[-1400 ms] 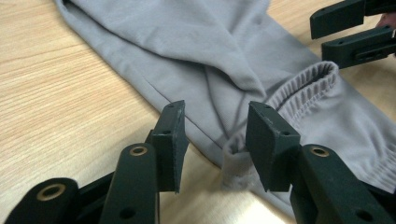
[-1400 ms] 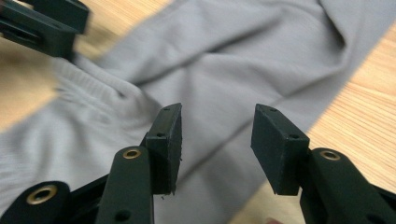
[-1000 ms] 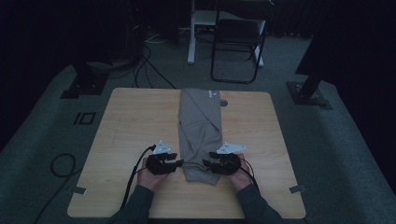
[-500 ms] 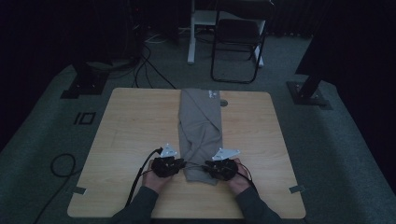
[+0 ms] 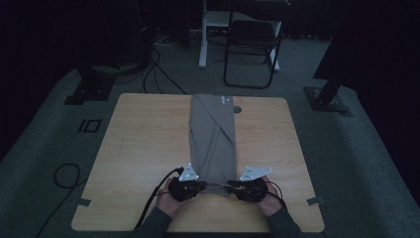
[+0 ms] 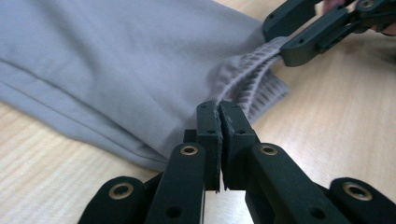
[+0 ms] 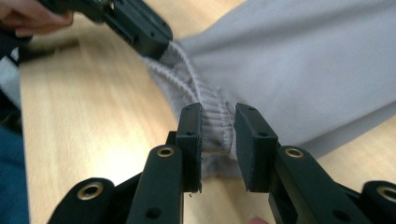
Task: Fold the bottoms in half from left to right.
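Dim light over the high view, and the near end of the grey trousers (image 5: 213, 144) is tough to read, tucked between two dark grippers with the hem lost in shadow. The garment lies folded long down the middle of the wooden table (image 5: 133, 148), far end at the back edge, near end by the person's hands.

On the left, the left gripper (image 5: 190, 186) sits at the near left corner of the fabric. Its own view shows the jaws pressed almost flat together, having just been closing, with the edge of the ribbed waistband (image 6: 254, 81) disappearing behind their tips; a thin bit of cloth seems pinched there, though the bite itself is hidden.

Over to the right, the right gripper (image 5: 247, 187) is at the other near corner. Its jaws stand part open around a thick bunch of ribbed band, pads squeezing it on both sides.
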`<act>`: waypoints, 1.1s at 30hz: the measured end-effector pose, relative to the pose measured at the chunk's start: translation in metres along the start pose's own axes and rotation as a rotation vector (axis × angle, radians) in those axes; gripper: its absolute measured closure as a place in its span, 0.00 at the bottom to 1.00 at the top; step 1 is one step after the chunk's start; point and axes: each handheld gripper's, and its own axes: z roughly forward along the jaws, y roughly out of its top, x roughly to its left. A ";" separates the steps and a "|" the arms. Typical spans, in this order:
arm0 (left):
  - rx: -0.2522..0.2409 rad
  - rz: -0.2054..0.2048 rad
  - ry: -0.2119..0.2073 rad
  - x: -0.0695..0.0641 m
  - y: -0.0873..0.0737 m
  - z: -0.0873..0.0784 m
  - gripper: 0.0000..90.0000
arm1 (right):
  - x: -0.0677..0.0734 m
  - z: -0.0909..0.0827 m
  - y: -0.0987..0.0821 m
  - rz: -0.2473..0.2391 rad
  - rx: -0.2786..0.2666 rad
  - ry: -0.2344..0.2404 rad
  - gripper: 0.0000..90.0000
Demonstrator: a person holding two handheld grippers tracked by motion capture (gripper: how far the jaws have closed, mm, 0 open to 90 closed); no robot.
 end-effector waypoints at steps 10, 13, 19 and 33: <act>-0.068 -0.019 0.007 0.013 0.006 -0.015 0.65 | -0.010 -0.005 0.005 0.039 -0.052 0.036 0.57; -0.071 -0.067 0.104 0.036 0.013 -0.012 0.64 | -0.026 -0.002 0.010 0.076 -0.077 -0.043 0.58; -0.004 -0.190 0.291 0.091 0.030 0.026 0.68 | -0.060 0.027 0.021 0.129 -0.048 -0.250 0.61; 0.015 -0.302 0.379 0.131 0.052 0.070 0.90 | -0.116 0.068 0.046 0.274 -0.067 -0.424 0.65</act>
